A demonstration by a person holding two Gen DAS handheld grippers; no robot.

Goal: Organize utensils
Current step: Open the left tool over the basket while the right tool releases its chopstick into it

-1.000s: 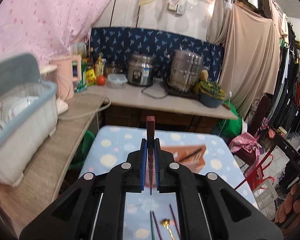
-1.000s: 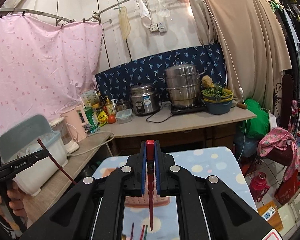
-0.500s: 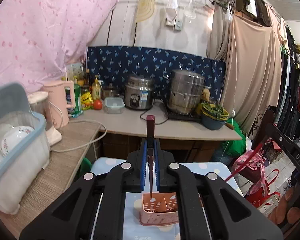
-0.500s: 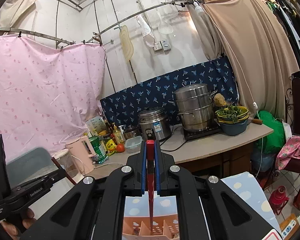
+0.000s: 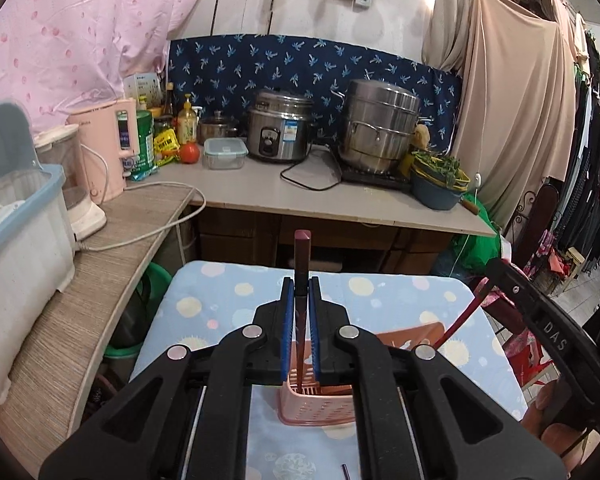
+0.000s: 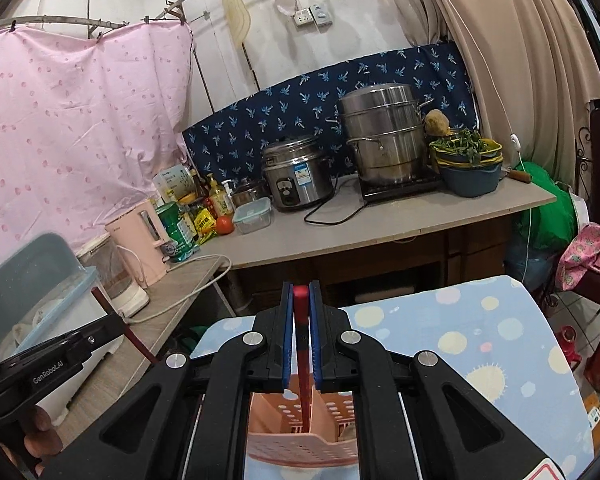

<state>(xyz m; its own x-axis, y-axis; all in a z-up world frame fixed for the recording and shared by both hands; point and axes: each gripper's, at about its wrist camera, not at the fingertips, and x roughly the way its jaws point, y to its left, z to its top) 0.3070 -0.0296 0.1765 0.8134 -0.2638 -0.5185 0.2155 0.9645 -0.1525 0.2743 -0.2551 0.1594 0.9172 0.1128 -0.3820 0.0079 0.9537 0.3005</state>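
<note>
Chopsticks [image 5: 301, 280] over pink basket [image 5: 320, 412]; spotted tablecloth [image 5: 400, 296] beneath.

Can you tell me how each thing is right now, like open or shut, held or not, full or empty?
Left gripper: jaws shut on the dark red chopstick.
Right gripper: jaws shut on the bright red chopstick.
Pink basket: upright on the spotted cloth; both chopstick tips are over it.
Steamer pot: lid on.
Rice cooker: lid shut.
Clear food box: lid on.
Blue basin: holds greens.
</note>
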